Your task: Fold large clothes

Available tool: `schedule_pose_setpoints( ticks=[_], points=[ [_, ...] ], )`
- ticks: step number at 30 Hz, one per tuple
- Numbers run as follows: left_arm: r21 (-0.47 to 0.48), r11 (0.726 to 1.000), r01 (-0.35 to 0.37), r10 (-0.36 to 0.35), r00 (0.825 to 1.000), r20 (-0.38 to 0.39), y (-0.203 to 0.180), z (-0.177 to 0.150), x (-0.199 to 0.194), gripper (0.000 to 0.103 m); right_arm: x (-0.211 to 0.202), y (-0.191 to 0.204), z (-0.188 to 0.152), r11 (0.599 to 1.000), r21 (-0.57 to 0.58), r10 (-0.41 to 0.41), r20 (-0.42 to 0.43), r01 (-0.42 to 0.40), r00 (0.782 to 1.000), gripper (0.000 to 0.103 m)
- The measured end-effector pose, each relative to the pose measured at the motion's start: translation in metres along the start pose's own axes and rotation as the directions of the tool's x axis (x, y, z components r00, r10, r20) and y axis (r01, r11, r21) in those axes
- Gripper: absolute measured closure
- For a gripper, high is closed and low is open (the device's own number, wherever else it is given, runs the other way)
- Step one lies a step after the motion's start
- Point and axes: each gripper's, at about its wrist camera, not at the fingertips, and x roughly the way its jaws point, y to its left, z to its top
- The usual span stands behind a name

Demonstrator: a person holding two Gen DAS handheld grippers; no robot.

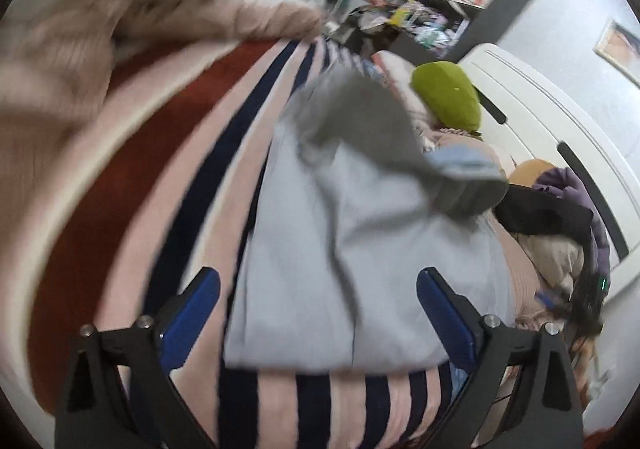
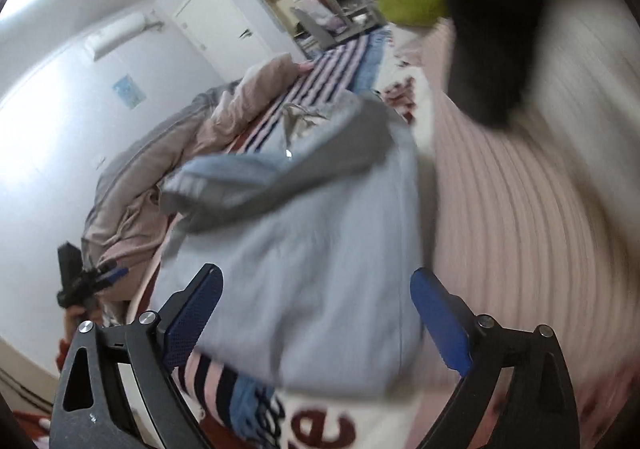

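Observation:
A light blue-grey sweatshirt (image 1: 380, 249) lies bunched on the bed, with a darker grey part (image 1: 360, 117) folded over its far end. My left gripper (image 1: 318, 277) hovers open over its near edge, blue pads wide apart and nothing pressed between them. From the right wrist view the same sweatshirt (image 2: 320, 249) fills the middle, a grey-cuffed sleeve (image 2: 224, 185) lying across it. My right gripper (image 2: 316, 275) is likewise open above the cloth and grips nothing. The left gripper (image 2: 88, 285) shows small at the left edge, held by a hand. Both views are motion-blurred.
Under the sweatshirt lies a pink and navy striped blanket (image 1: 224, 153). A pink quilt (image 2: 168, 153) is heaped at the bed's left and a ribbed pink cover (image 2: 520, 233) lies at the right. A green cushion (image 1: 448, 93), a black garment (image 2: 492, 49) and a white wardrobe (image 1: 540, 101) stand beyond.

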Motion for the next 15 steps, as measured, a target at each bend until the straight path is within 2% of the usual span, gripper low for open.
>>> schedule_pose_setpoints(
  ticks=[2,4,8,9,11,13,15],
  points=[
    [-0.078,0.997,0.002,-0.004,1.000,-0.027,0.010,-0.021,0.011,0.006,-0.001,-0.009,-0.031,0.998,0.063,-0.012,0.009,0.011,1.000,0.009],
    [-0.157,0.986,0.050,-0.058,0.997,-0.047,0.020,-0.044,0.022,0.006,0.008,-0.018,-0.055,0.990,0.137,0.010,-0.005,-0.009,1.000,0.009],
    [-0.252,0.956,0.150,-0.173,0.982,-0.071,0.024,-0.073,0.040,0.006,0.041,-0.031,-0.093,0.953,0.275,0.144,-0.050,-0.125,0.988,0.009],
    [-0.245,0.958,0.147,-0.167,0.984,-0.062,0.020,-0.078,0.041,0.006,0.046,-0.026,-0.097,0.956,0.262,0.148,-0.054,-0.129,0.988,0.009],
    [-0.209,0.971,0.120,-0.135,0.989,-0.059,0.010,-0.078,0.043,0.006,0.053,-0.014,-0.096,0.977,0.195,0.092,-0.050,-0.080,0.995,0.009],
    [-0.219,0.966,0.138,-0.154,0.987,-0.054,0.005,-0.076,0.050,0.006,0.064,-0.008,-0.091,0.969,0.212,0.134,-0.031,-0.125,0.990,0.009],
    [-0.235,0.956,0.175,-0.188,0.982,-0.034,0.003,-0.071,0.060,0.006,0.076,-0.007,-0.087,0.963,0.243,0.129,-0.038,-0.116,0.991,0.009]
  ],
)
